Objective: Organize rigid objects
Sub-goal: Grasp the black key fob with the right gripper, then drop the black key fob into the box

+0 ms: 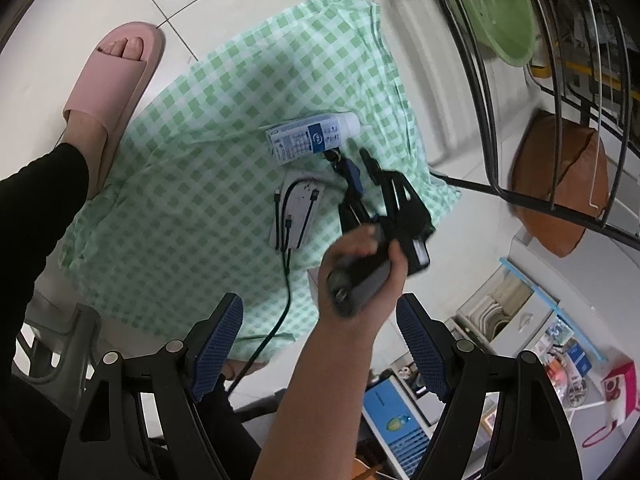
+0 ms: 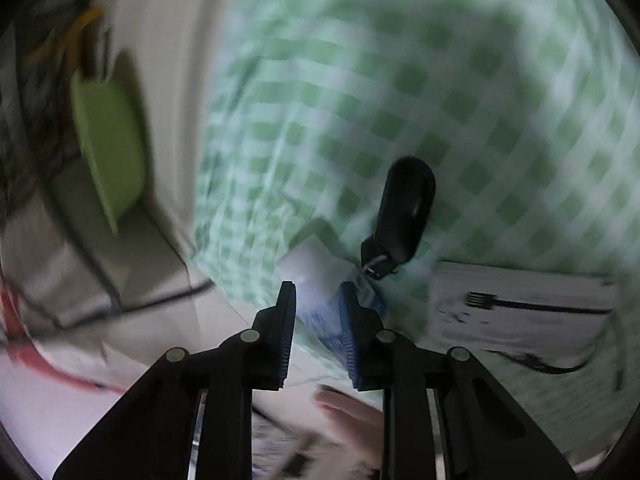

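A white and blue tube (image 1: 312,138) lies on the green checked cloth (image 1: 224,112). Next to it lie a black key fob (image 1: 334,158) and a white cable box (image 1: 294,212). My right gripper (image 1: 356,164) reaches down beside the tube and key fob. In the blurred right wrist view the right gripper (image 2: 318,296) stands half-closed around the end of the tube (image 2: 320,280), with the key fob (image 2: 404,212) just beyond and the cable box (image 2: 524,308) to the right. Whether it presses the tube I cannot tell. My left gripper (image 1: 320,336) is open and empty above the cloth's near edge.
A black cable (image 1: 280,308) trails off the cloth towards me. A foot in a pink slipper (image 1: 112,84) stands at the left. A black wire chair (image 1: 560,80), a green basin (image 1: 500,8) and a brown cushion (image 1: 560,184) are at the right. Boxes (image 1: 520,344) lie at lower right.
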A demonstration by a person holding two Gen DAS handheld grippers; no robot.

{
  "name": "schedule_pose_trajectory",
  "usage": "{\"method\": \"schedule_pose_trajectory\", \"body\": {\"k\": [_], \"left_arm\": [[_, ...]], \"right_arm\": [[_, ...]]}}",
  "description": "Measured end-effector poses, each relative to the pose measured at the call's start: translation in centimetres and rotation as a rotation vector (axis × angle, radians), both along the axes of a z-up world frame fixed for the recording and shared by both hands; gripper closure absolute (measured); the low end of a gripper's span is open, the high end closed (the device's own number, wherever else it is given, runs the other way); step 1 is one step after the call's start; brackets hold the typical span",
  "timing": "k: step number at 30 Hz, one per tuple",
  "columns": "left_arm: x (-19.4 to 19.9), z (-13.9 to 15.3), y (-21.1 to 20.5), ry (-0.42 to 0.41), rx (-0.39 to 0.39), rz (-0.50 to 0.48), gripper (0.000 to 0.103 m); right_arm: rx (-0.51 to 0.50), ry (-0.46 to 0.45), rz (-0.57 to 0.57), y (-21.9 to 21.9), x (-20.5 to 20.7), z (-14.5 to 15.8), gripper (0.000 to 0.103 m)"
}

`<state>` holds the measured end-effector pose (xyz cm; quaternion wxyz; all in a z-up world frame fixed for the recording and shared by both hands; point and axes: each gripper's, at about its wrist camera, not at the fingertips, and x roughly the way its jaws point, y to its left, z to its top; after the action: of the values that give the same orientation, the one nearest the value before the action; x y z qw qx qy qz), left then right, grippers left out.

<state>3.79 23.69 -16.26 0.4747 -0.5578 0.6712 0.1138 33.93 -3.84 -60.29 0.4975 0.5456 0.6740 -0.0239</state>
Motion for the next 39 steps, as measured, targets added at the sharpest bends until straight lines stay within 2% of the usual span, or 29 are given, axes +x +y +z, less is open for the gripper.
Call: {"method": "schedule_pose_trajectory", "body": {"k": [4,8,11,12,15,18,23,28,30,33,36,39], "left_arm": [[0.1,-0.1,0.1,-0.006,-0.009,-0.01,0.025],[-0.1,-0.2,0.5,-0.002,-0.004,-0.001,0.025],[-0.3,-0.2,0.7,0.004,0.001,0.006,0.025],[-0.3,-0.2,0.7,0.006,0.0,0.009,0.025],[-0.2,-0.2,0.6,0.007,-0.008,0.013,0.025],[-0.1,0.0,0.5,0.0,-0.013,0.01,0.025],[-0.3,0.0,0.6,-0.002,-0.027,0.02,0.025],[-0.5,-0.2,0.7,0.006,-0.033,0.042,0.025],[-0.6,-0.1,0.6,0.007,-0.04,0.048,0.025],[-0.5,0.1,0.4,0.001,-0.055,0.051,0.025],[-0.5,0.3,0.0,-0.009,-0.061,0.041,0.025],[-0.6,0.0,-0.1,-0.002,-0.063,0.038,0.025]], "right_arm": [[0.011,0.168,-0.067,-0.7,-0.9,-2.3,0.078],[0.027,0.242,-0.14,-1.6,-1.9,-3.7,0.079],[0.051,0.245,-0.164,-1.9,-2.4,-4.1,0.085],[0.042,0.233,-0.147,-1.9,-2.2,-3.9,0.091],[-0.039,0.192,-0.041,-2.1,-1.2,-2.5,0.097],[-0.048,0.165,-0.019,-2.8,-1.5,-1.3,0.099],[-0.021,0.047,-0.006,-5.0,-2.4,3.5,0.099],[0.045,-0.074,-0.068,-9.9,-5.3,10.9,0.099],[0.027,-0.113,-0.085,-11.2,-5.8,13.6,0.099],[-0.025,-0.156,-0.142,-15.7,-7.5,17.4,0.099],[-0.079,-0.16,-0.195,-18.4,-8.2,18.8,0.099],[-0.098,-0.13,-0.274,-21.0,-9.2,18.1,0.099]]}}
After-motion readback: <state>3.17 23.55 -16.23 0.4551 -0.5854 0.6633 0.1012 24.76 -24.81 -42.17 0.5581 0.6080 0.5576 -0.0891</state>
